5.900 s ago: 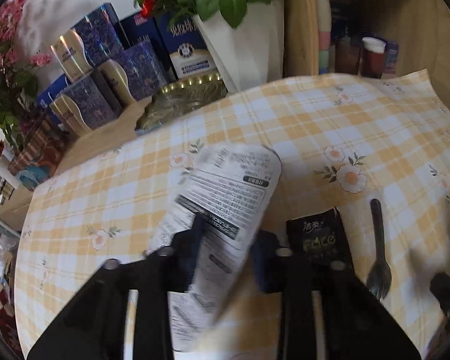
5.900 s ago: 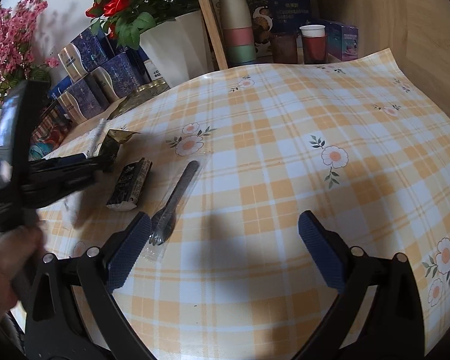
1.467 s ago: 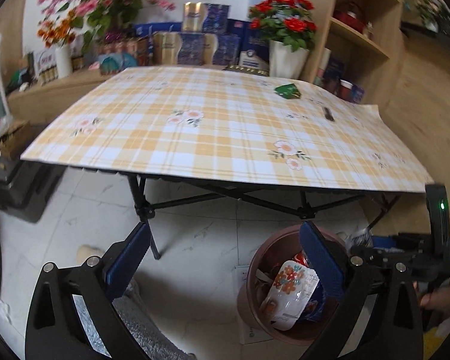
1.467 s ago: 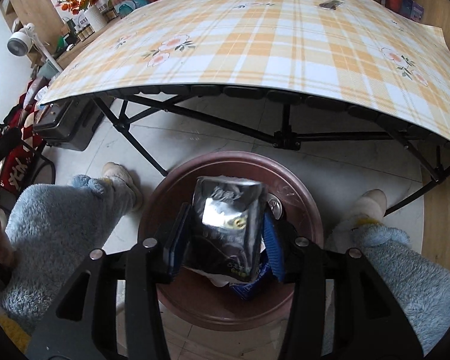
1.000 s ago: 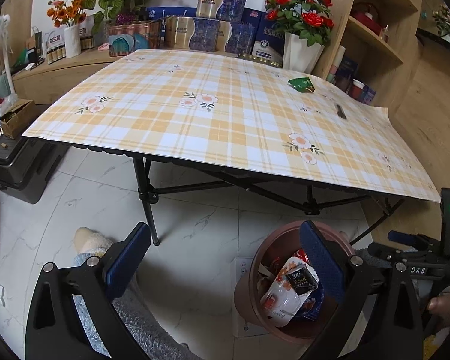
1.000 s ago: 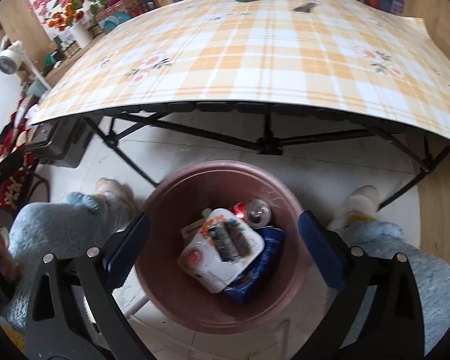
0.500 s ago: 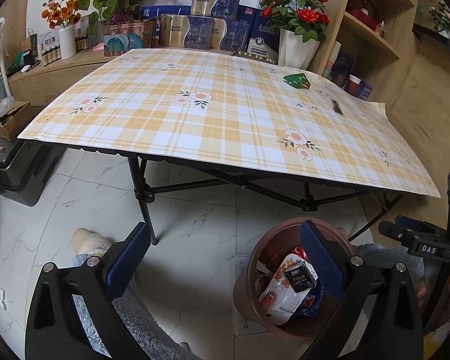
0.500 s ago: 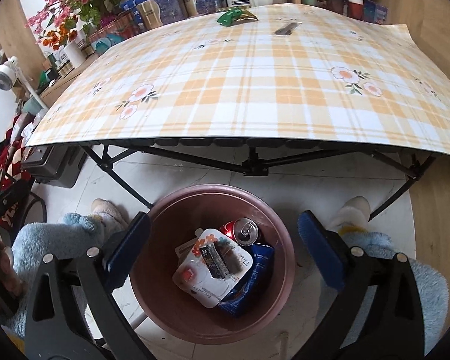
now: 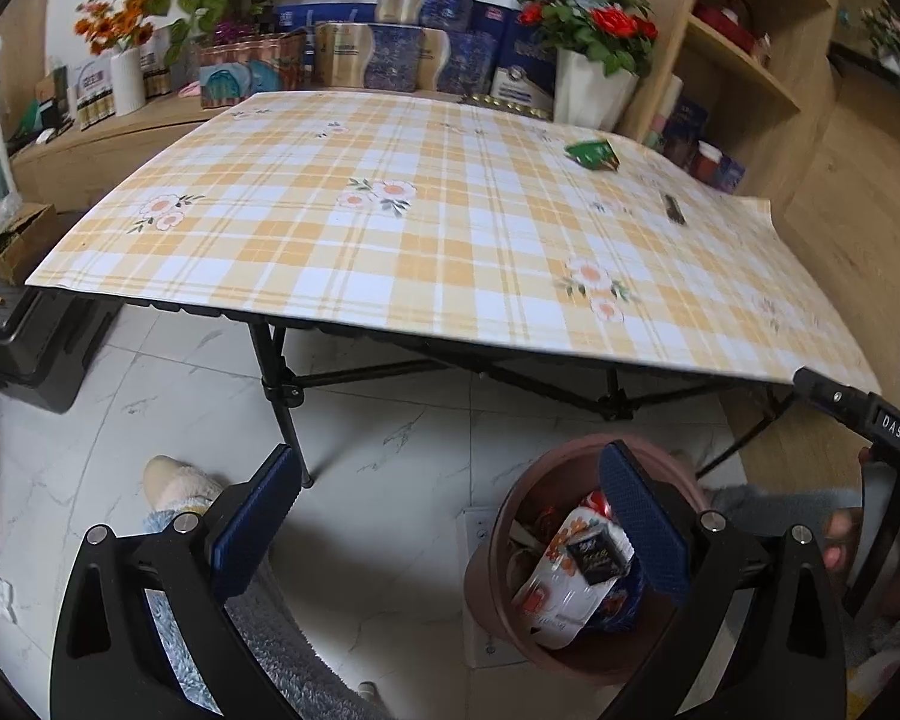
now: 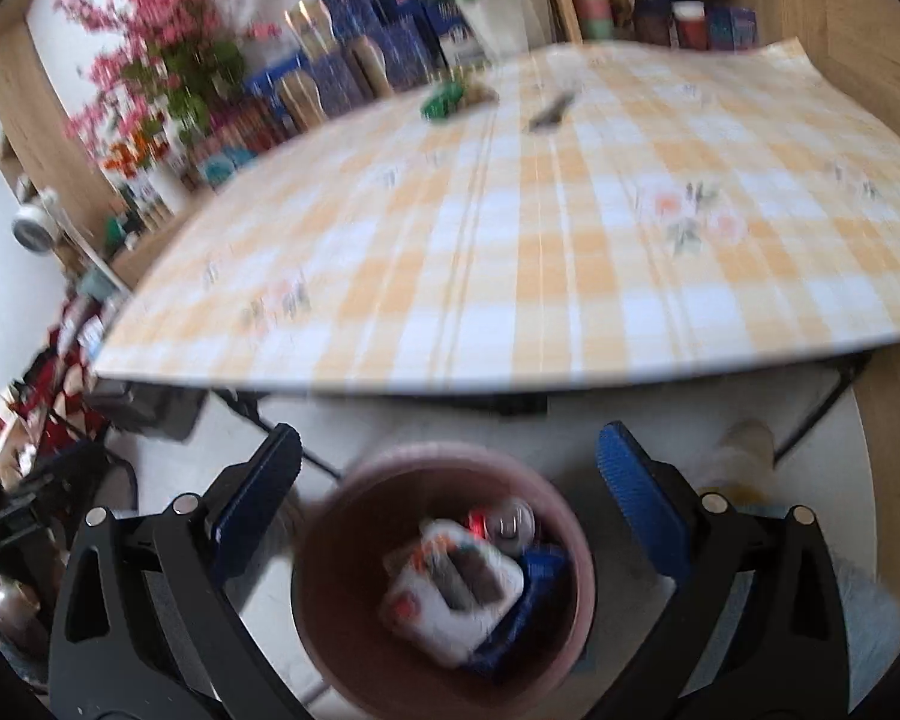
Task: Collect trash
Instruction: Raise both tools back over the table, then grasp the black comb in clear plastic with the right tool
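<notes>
**Both grippers empty over the bin; two scraps left far up the table**

The left gripper [image 9: 444, 534] and right gripper [image 10: 447, 519] both stand wide apart, holding nothing. Just below and between the right fingers sits the bin [image 10: 330, 630], with a white packet [image 10: 450, 606] and a can [image 10: 510, 522] inside; in the left view it lies under the right-hand finger. Ahead and above both pairs stretches the table [image 9: 306, 240]. At its far end, up and right of the left fingers, lie a green wrapper [image 9: 593, 154] and a dark strip [image 9: 673, 208], its long axis running away from the fingers. In the blurred right view both lie almost straight ahead, so the right gripper looks better placed to reach.
</notes>
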The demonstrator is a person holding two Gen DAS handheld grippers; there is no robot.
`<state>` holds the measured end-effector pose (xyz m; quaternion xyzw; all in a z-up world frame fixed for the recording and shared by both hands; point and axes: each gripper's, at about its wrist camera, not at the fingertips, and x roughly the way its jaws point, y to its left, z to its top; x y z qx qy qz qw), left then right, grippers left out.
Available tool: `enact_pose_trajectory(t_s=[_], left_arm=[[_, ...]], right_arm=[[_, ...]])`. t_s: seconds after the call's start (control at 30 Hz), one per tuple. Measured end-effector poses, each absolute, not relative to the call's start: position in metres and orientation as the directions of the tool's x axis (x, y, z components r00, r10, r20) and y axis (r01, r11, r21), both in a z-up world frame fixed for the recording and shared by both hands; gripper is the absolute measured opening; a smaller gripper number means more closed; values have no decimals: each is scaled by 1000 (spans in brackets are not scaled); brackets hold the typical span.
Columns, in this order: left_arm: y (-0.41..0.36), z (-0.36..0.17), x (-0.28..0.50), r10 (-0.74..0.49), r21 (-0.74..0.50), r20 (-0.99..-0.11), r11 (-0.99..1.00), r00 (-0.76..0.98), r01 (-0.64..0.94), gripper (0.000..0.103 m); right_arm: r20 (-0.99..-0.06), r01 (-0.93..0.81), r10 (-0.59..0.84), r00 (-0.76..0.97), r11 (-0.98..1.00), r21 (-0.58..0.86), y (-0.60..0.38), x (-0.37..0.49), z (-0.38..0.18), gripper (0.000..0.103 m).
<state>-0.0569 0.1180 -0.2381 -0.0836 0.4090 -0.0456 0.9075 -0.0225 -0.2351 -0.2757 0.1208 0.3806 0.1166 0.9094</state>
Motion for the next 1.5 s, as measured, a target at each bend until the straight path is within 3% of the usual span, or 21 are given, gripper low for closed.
enact_pose_trajectory(t_s=[0.13, 0.27, 0.37, 0.53, 0.77, 0.83, 0.97, 1.1, 1.2, 1.5], left_arm=[[125, -231, -41, -148, -214, -740, 977, 656, -21, 97], [129, -218, -15, -134, -218, -731, 975, 669, -44, 97], [129, -205, 8, -121, -219, -714, 974, 690, -56, 97], [119, -193, 56, -120, -211, -699, 977, 705, -42, 97], [86, -178, 124, -134, -154, -667, 987, 733, 41, 97], [77, -175, 140, -150, -146, -659, 987, 737, 70, 97], [60, -175, 165, -167, -119, -656, 986, 736, 117, 97], [40, -176, 189, -203, -108, -653, 978, 730, 176, 97], [21, -180, 206, -228, -89, -653, 970, 722, 225, 97], [-50, -193, 298, -241, 61, -693, 919, 680, 389, 97]], right_arm=[[-666, -153, 303, 681, 949, 275, -248, 14, -258, 97], [-736, -114, 217, 641, 975, 188, -262, 81, -248, 97], [-713, -68, 187, 676, 979, 192, -277, 130, -240, 97], [-752, -6, 62, 656, 997, 77, -281, 217, -246, 97], [-813, 14, 48, 581, 998, 68, -265, 298, -268, 95], [-815, 1, 14, 579, 1000, 18, -257, 303, -272, 79], [-828, 3, 9, 560, 1000, 13, -259, 301, -285, 71], [-812, -31, 40, 583, 999, 27, -260, 295, -283, 30], [-792, -57, 90, 604, 996, 70, -261, 289, -281, 18], [-652, -49, 135, 746, 988, 149, -276, 264, -259, 15]])
